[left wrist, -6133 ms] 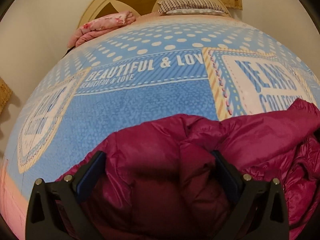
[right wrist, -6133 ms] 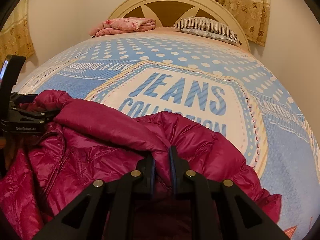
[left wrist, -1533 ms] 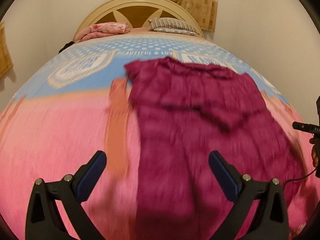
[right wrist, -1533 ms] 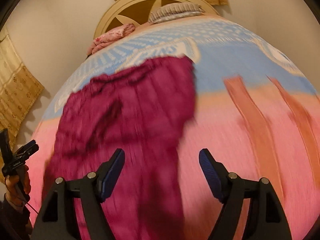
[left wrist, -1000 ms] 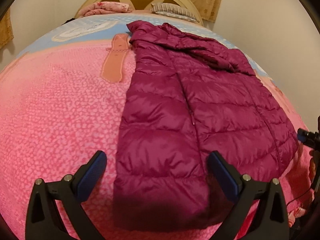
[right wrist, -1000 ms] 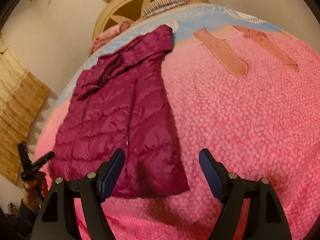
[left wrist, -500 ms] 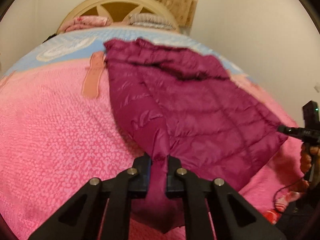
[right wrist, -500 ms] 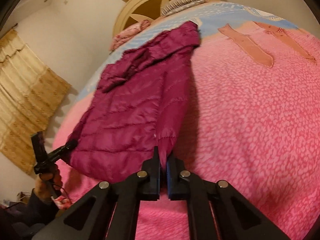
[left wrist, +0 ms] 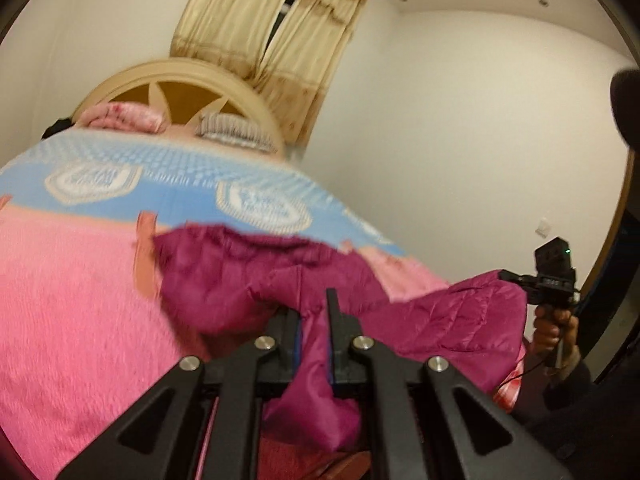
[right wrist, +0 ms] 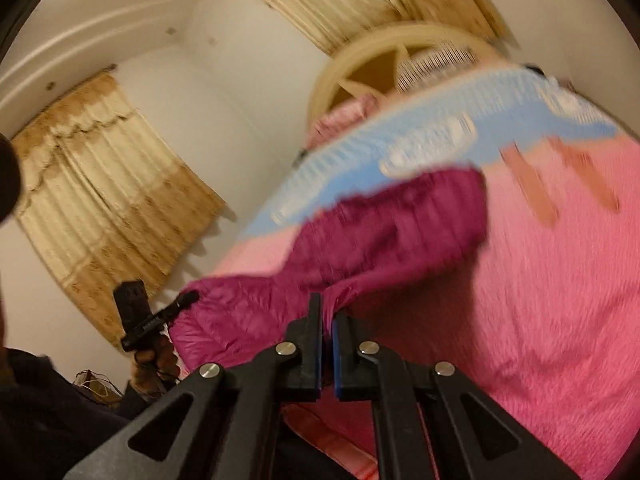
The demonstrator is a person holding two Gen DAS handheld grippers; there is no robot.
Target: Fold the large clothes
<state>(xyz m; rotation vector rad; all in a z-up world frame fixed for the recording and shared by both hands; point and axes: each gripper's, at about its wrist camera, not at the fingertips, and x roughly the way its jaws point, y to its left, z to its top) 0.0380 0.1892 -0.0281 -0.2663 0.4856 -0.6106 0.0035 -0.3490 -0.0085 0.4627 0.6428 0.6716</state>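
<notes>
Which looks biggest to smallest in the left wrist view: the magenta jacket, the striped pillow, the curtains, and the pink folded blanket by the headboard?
As they appear in the left wrist view:
1. magenta jacket, though it lies nearest the camera
2. curtains
3. pink folded blanket and striped pillow look about alike; blur leaves their order unsure.

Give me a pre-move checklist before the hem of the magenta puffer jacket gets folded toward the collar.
1. Left tongs shut on the magenta puffer jacket: ok, fabric bunched between the pads.
2. Right tongs shut on the jacket: ok, a thin edge of fabric is pinched.
3. Both grips on hem corners: cannot tell, the views are blurred.
4. Hem lifted off the pink bedspread: ok, the near part hangs raised between the tongs.
5. Collar end resting on the bed: ok, it lies by the blue printed section.
6. Landing area clear: ok, the striped pillow and the folded pink blanket sit at the headboard.
</notes>
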